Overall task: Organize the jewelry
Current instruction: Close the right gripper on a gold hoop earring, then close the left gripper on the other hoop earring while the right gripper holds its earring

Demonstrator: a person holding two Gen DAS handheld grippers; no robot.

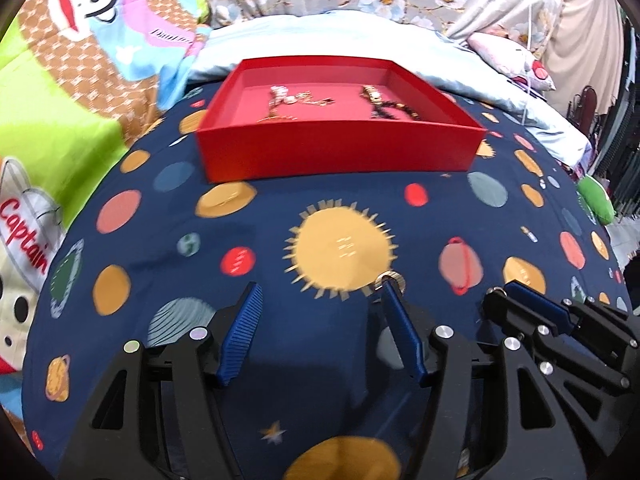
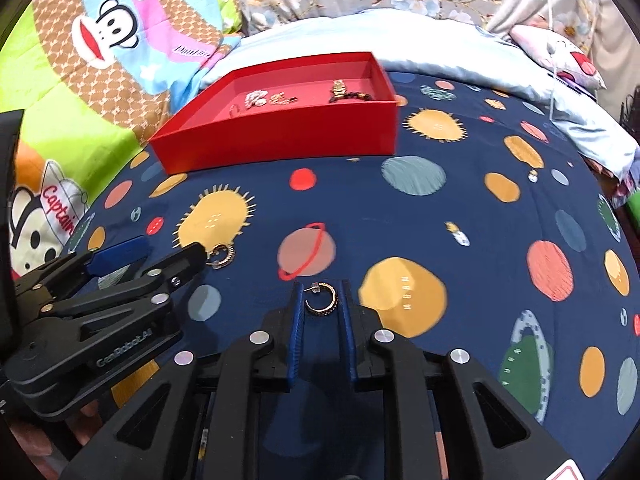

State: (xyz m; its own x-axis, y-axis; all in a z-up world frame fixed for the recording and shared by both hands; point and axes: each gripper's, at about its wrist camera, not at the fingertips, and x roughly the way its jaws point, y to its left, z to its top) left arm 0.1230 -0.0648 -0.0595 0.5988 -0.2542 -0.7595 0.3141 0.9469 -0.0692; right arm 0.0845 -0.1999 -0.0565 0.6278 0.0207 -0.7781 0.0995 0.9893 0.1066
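On the bed, over a navy planet sheet (image 2: 400, 208): a red tray (image 2: 280, 148) well ahead of both tongs, already holding several pieces (a pale cluster (image 2: 256, 99) and small gold bits at its left, a gold band with dark beads (image 2: 348, 94) at its right). Still out on the sheet: two hoop earrings. Right tongs (image 2: 321, 300) narrowed around one earring (image 2: 322, 300), blue pads close on either side of the hoop, contact not clear enough to call a firm grip, hoop seemingly still lying on the fabric. Left tongs (image 1: 320, 300) spread wide and empty, right finger tip touching or just over the second earring (image 2: 222, 256) (seen in the right wrist view beside the dark finger, and in the left wrist view as a gold glint at the blue pad's tip). Judged progress: past halfway, most jewelry in the tray, two earrings left to carry over. Probable step in hand: closing on the nearer hoop, then a lift and a move forward and left to the tray. Risk, as a guess: thin hoop slipping flat from between the ribbed pads, or soft sheet bunching under the fingers.
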